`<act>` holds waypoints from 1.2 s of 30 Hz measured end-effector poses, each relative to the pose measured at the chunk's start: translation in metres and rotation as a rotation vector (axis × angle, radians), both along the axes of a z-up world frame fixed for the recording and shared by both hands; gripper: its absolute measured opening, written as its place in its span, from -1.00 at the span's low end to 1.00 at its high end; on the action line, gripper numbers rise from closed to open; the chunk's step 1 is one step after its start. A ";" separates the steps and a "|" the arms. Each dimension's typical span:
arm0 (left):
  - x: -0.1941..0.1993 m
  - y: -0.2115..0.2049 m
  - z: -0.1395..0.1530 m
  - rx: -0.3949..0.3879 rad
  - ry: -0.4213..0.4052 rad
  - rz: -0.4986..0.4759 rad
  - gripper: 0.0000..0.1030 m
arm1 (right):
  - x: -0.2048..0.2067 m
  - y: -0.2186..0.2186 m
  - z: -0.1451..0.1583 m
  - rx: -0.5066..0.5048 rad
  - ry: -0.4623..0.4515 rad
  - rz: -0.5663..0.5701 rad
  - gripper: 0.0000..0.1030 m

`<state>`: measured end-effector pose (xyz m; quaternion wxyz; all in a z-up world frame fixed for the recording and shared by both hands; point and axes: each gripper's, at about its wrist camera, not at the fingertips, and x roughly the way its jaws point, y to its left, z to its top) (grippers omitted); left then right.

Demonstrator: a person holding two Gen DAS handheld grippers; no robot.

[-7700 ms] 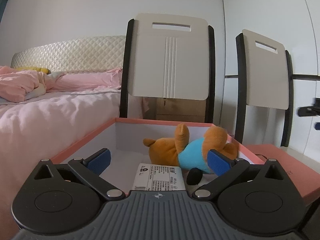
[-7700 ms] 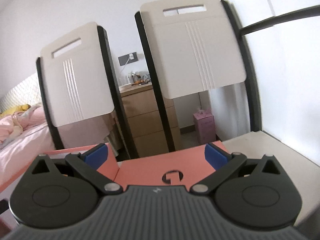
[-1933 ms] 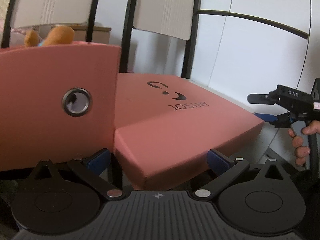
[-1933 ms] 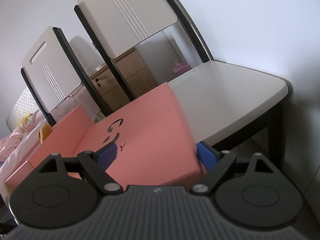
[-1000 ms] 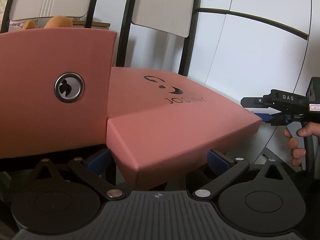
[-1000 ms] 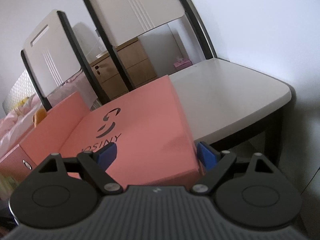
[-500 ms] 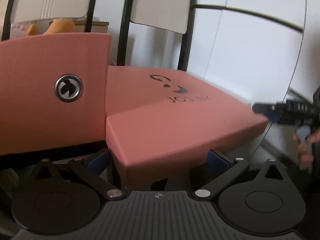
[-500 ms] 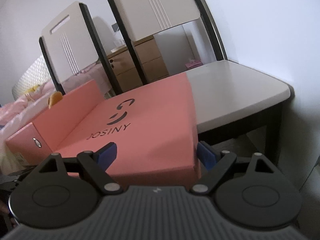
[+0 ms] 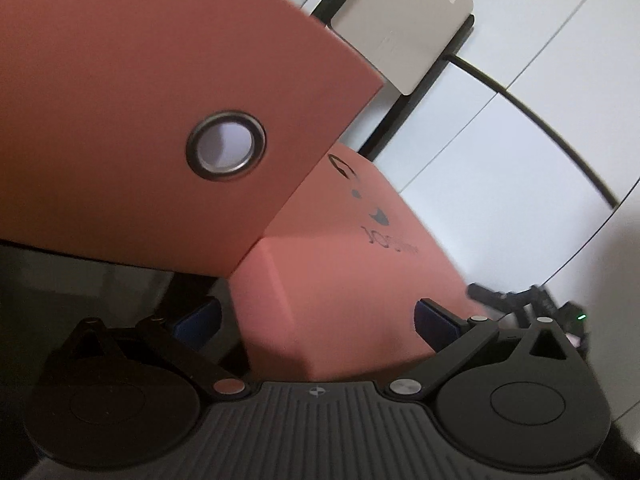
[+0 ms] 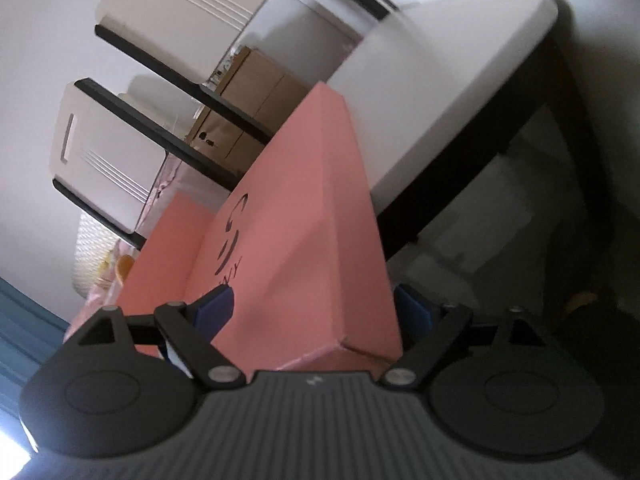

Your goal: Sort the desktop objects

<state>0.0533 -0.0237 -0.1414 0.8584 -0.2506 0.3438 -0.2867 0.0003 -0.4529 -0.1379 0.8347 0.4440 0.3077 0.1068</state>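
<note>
A pink box lid (image 9: 340,280) with a dark logo lies between the fingers of my left gripper (image 9: 316,318), which is open around its near corner. Beside it stands the pink box (image 9: 140,128) with a metal ring hole in its side. In the right wrist view my right gripper (image 10: 316,306) is open around the other end of the same lid (image 10: 304,240), blue pads on either side. The pink box (image 10: 168,252) shows behind the lid, with an orange plush toy (image 10: 125,266) peeking over its far rim. Both views are tilted.
Two white chairs with black frames (image 10: 192,4) stand behind the boxes, and a white chair seat (image 10: 448,80) holds the lid's far end. A wooden drawer unit (image 10: 248,104) is at the back. A white wall (image 9: 500,140) is on the right. The right gripper (image 9: 528,304) shows past the lid.
Both wrist views have rolled sharply and moved closer to the lid. The lid now fills more of the gap between each pair of fingers. Much earlier the left gripper was inside the box near the plush toy.
</note>
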 end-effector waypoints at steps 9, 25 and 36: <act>0.007 -0.006 -0.002 -0.033 0.031 0.013 0.66 | 0.000 0.002 -0.003 0.086 0.012 0.006 0.27; -0.012 -0.021 0.061 -0.095 -0.068 -0.027 0.67 | -0.053 0.005 0.070 -0.036 -0.180 -0.054 0.04; -0.021 -0.024 0.106 -0.080 -0.167 -0.036 0.68 | -0.082 -0.008 0.100 -0.023 -0.229 -0.108 0.04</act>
